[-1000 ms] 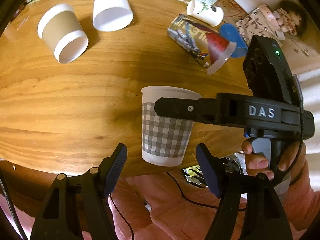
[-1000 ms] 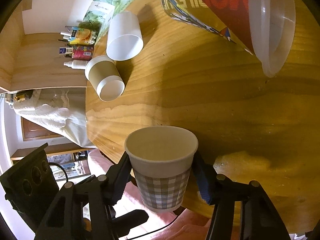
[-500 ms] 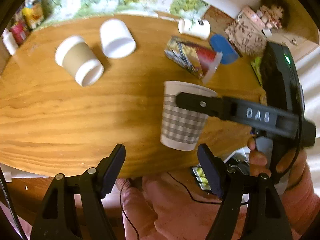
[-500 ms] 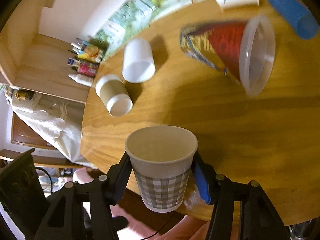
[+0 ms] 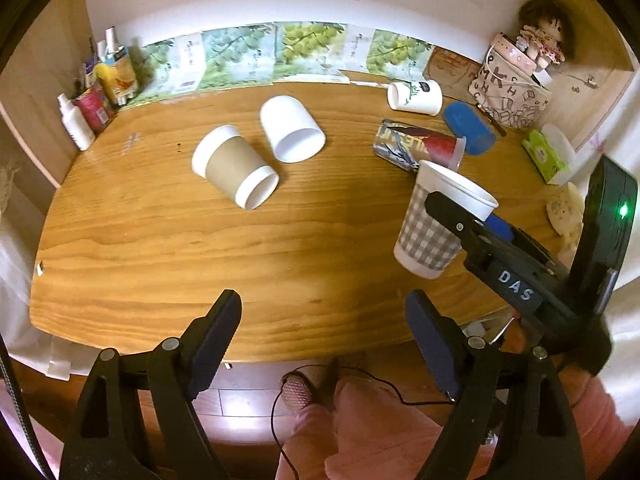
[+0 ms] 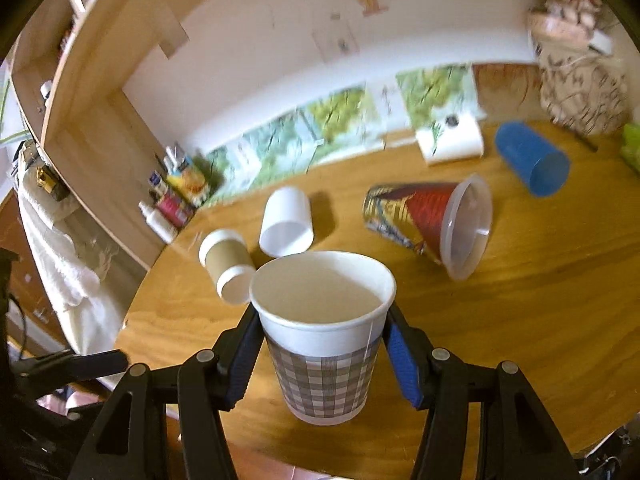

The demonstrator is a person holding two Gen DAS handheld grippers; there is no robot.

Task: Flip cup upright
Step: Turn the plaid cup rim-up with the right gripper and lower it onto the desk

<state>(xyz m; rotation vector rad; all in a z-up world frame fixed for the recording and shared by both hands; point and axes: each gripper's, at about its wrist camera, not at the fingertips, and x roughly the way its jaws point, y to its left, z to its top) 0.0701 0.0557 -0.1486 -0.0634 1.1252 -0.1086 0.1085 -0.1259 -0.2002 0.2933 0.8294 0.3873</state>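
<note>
Lifted off the wooden counter (image 5: 160, 248) and carried rightward since a second ago: grey-checked white paper cup (image 6: 324, 336), mouth-up, pinched by right hand-held gripper (image 6: 320, 344); left hand-held gripper (image 5: 324, 332) spread, empty; setting down remains.

**A lived-in room at home**

I am in a home, not a lab. My wooden bench (image 5: 160, 256) sits in a wood-panelled nook, with fruit-tree pictures (image 5: 256, 56) propped along the white wall. A doll (image 5: 542, 28) perches on a lettered cloth bag (image 5: 508, 92), a green tissue pack (image 5: 546, 154) lies nearby, and toiletry bottles (image 5: 96, 96) crowd one corner. A white towel (image 6: 56, 240) hangs beside the bench.
</note>
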